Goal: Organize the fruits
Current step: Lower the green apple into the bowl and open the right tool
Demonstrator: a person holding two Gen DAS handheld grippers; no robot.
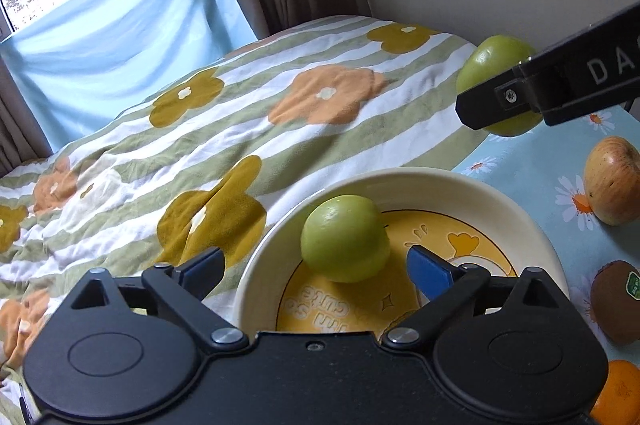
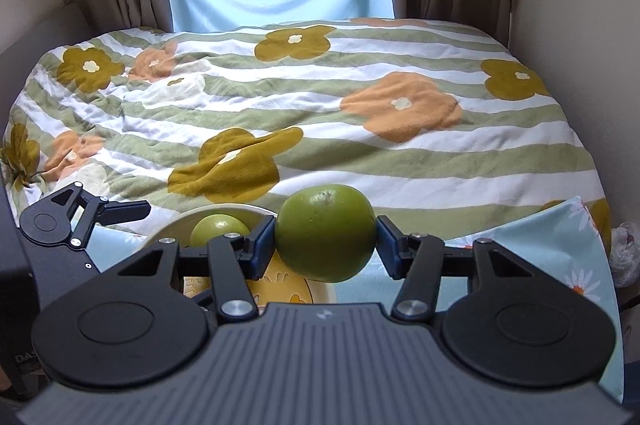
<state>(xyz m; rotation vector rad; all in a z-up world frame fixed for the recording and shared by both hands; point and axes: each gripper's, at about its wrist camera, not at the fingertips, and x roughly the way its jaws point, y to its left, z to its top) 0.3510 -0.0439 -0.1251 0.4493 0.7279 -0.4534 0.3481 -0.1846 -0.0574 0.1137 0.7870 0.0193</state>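
Observation:
A cream bowl (image 1: 420, 181) with a yellow cartoon print holds one green apple (image 1: 345, 237). My left gripper (image 1: 316, 271) is open over the bowl's near side, its fingers either side of that apple and apart from it. My right gripper (image 2: 325, 239) is shut on a second green apple (image 2: 325, 239), held above the table to the right of the bowl (image 2: 224, 211). That held apple also shows in the left wrist view (image 1: 496, 61), behind the right gripper's finger (image 1: 496, 105). The left gripper shows at the left of the right wrist view, its finger (image 2: 120, 211) near the bowl.
On the blue daisy tablecloth (image 1: 532, 169) right of the bowl lie a red-yellow apple (image 1: 612, 179), a kiwi (image 1: 618, 301) and an orange (image 1: 618, 397). A bed with a striped flower quilt (image 2: 304, 105) lies beyond the table. Curtains and a wall stand behind.

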